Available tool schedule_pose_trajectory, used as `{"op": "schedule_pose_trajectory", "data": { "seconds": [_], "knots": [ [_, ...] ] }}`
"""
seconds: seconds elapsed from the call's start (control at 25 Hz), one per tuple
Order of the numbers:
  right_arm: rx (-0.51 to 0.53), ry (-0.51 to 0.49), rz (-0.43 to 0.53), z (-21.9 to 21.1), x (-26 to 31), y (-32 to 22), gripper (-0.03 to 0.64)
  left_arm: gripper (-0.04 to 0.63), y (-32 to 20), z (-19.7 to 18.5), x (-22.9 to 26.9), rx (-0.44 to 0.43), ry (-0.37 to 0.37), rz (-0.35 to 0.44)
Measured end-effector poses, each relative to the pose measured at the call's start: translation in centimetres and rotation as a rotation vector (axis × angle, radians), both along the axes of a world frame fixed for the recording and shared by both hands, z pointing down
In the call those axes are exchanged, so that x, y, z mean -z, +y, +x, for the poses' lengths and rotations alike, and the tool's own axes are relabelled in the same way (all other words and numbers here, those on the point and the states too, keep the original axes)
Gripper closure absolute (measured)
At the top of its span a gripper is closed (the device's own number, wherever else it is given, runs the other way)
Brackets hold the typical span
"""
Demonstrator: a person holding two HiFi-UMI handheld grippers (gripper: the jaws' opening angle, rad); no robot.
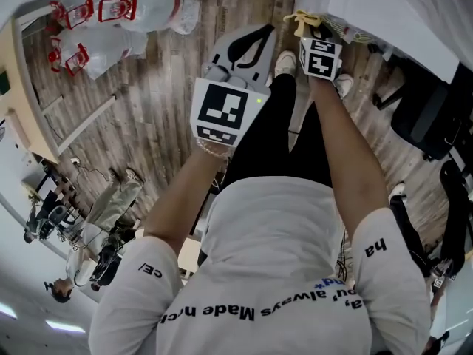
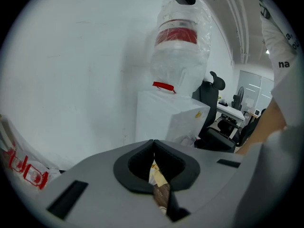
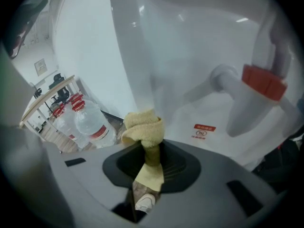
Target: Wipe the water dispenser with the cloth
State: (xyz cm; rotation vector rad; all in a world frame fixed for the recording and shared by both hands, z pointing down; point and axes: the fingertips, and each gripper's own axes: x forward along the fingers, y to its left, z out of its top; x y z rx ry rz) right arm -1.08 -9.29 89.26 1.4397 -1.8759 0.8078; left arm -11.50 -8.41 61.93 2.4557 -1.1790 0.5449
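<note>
The white water dispenser [image 3: 166, 56] fills the right gripper view, its red-capped tap [image 3: 263, 82] at the right. My right gripper [image 3: 151, 148] is shut on a bunched yellow cloth [image 3: 142, 127], which is held close to the dispenser's front, below the taps. In the head view the cloth [image 1: 303, 21] sticks out past the right gripper [image 1: 309, 32] beside the dispenser [image 1: 369, 6]. My left gripper [image 1: 255, 35] hangs lower, over the floor. In its own view the left gripper [image 2: 153, 144] is shut on nothing and faces the dispenser [image 2: 166, 118] with its bottle [image 2: 180, 51] on top.
Wrapped water bottles [image 1: 111, 21] lie on the wooden floor at the upper left and show as bottles [image 3: 90, 122] in the right gripper view. A black office chair [image 1: 429, 117] stands at the right. A wooden counter edge [image 1: 22, 102] runs along the left.
</note>
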Motion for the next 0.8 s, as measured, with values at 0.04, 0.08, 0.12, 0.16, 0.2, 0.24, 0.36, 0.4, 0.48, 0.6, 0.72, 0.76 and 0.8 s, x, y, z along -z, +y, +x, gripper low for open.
{"op": "schedule_pose_trajectory", "data": {
  "seconds": [0.04, 0.08, 0.12, 0.16, 0.2, 0.24, 0.36, 0.4, 0.48, 0.6, 0.72, 0.76, 0.8],
  "knots": [
    [0.009, 0.002, 0.0, 0.0, -0.2, 0.0, 0.526, 0.575, 0.1, 0.0, -0.1, 0.0, 0.0, -0.002],
    [0.018, 0.004, 0.002, 0.0, -0.3, -0.1, 0.526, 0.575, 0.2, 0.0, -0.1, -0.001, -0.001, -0.005],
    [0.028, 0.007, 0.004, 0.0, -0.3, 0.0, 0.526, 0.575, 0.3, 0.1, -0.2, -0.003, -0.001, -0.007],
    [0.041, 0.009, 0.007, 0.0, -0.2, 0.0, 0.526, 0.575, 0.5, 0.2, -0.3, -0.006, -0.002, -0.008],
    [0.054, 0.01, 0.009, 0.0, 0.0, 0.2, 0.526, 0.575, 0.7, 0.2, -0.3, -0.008, -0.003, -0.01],
    [0.066, 0.009, 0.011, -0.1, 0.4, 0.3, 0.528, 0.575, 0.9, 0.2, -0.4, -0.01, -0.004, -0.012],
    [0.094, 0.006, 0.033, 0.3, 2.5, 0.9, 0.528, 0.575, 1.6, 0.7, 0.2, -0.013, 0.003, -0.012],
    [0.101, 0.005, 0.047, 0.7, 3.4, 1.1, 0.528, 0.575, 1.8, 1.0, 0.6, -0.015, 0.006, -0.011],
    [0.114, -0.01, 0.071, 1.4, 5.2, 1.7, 0.528, 0.575, 2.2, 1.5, 1.4, -0.02, 0.01, -0.008],
    [0.145, -0.024, 0.092, 1.5, 7.5, 2.8, 0.528, 0.575, 2.5, 1.5, 1.8, -0.019, 0.016, -0.012],
    [0.197, -0.023, 0.109, 1.5, 10.0, 3.9, 0.528, 0.575, 2.5, 1.5, 2.2, -0.019, 0.025, -0.01],
    [0.21, -0.027, 0.111, 1.5, 11.0, 4.4, 0.528, 0.575, 2.5, 1.7, 2.5, -0.022, 0.028, -0.01],
    [0.221, -0.032, 0.114, 1.7, 12.0, 4.9, 0.528, 0.575, 2.6, 1.8, 2.9, -0.025, 0.032, -0.008]
  ]
}}
